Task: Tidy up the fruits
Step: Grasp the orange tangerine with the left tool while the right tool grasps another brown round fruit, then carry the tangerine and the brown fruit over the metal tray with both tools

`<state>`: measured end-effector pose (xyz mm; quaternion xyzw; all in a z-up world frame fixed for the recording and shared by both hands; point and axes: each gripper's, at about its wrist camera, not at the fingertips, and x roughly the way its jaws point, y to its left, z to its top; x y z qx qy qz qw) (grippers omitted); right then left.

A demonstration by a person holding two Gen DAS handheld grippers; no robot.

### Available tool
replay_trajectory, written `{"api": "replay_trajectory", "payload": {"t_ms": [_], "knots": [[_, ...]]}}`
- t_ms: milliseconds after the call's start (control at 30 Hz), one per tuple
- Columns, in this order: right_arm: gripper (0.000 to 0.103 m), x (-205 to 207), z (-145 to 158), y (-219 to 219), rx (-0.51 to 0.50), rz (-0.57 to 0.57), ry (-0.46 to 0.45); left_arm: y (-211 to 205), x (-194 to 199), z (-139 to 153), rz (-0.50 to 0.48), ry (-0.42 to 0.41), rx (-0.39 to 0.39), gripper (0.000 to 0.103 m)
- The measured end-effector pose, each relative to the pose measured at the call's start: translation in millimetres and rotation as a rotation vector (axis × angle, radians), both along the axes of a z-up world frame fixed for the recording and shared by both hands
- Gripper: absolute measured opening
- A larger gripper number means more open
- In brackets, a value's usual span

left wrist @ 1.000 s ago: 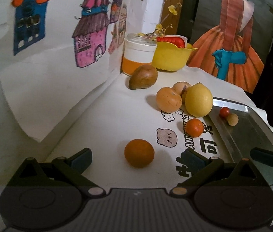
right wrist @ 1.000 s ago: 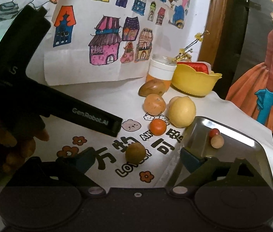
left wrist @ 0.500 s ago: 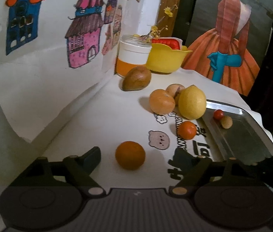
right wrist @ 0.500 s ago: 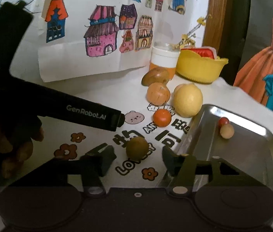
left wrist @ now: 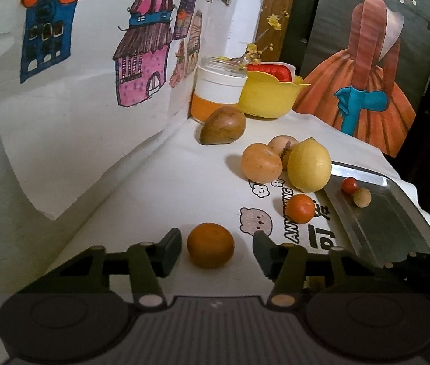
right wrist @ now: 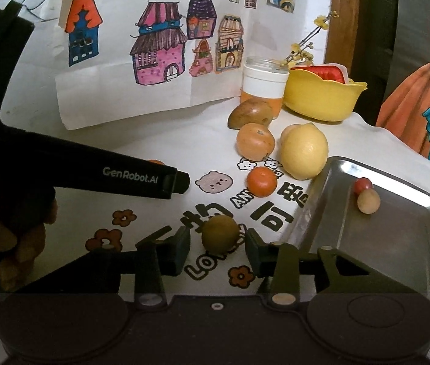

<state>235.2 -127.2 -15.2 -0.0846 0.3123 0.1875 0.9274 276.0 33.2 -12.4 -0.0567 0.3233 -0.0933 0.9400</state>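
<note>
Orange [left wrist: 210, 249]: on the tabletop [left wrist: 160, 182], between the left gripper [left wrist: 217, 251] jaws, which stand open, a gap on each side.
Olive-brown fruit [right wrist: 220, 234]: on the printed cloth, between the right gripper [right wrist: 217, 248] jaws, also open, not touching.
Small tangerine [right wrist: 261, 181]: at 12 o'clock of the brown fruit, apart.
Lemon [right wrist: 304, 151], peach-coloured fruit [right wrist: 255, 141]: beyond, near 1 o'clock.
Metal tray [right wrist: 403, 243]: at 3 o'clock; holds a red berry [right wrist: 362, 185] touching a tan one [right wrist: 368, 201].
Yellow bowl [right wrist: 321, 99], jar [right wrist: 264, 82]: far back.
</note>
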Motion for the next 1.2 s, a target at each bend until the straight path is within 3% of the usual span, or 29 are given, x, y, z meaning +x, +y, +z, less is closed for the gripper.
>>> {"api": "replay_trajectory", "payload": {"t_ms": [167,300,600,1200], "knots": [[0.034,1,0,-3,0.009,-0.019,0.005,-4,0,0,0.003,-0.001,0.027,0.048],[0.029,2,0,-4,0.017,-0.027,0.009,-6,0,0,0.019,0.0,0.048,0.036],[0.028,-6,3,-4,0.015,-0.028,-0.008,-11,-21,1,0.036,0.001,0.091,0.035],[0.028,-97,29,-53,0.102,-0.072,-0.092,-51,-92,11,-0.055,0.053,0.12,0.034]]}}
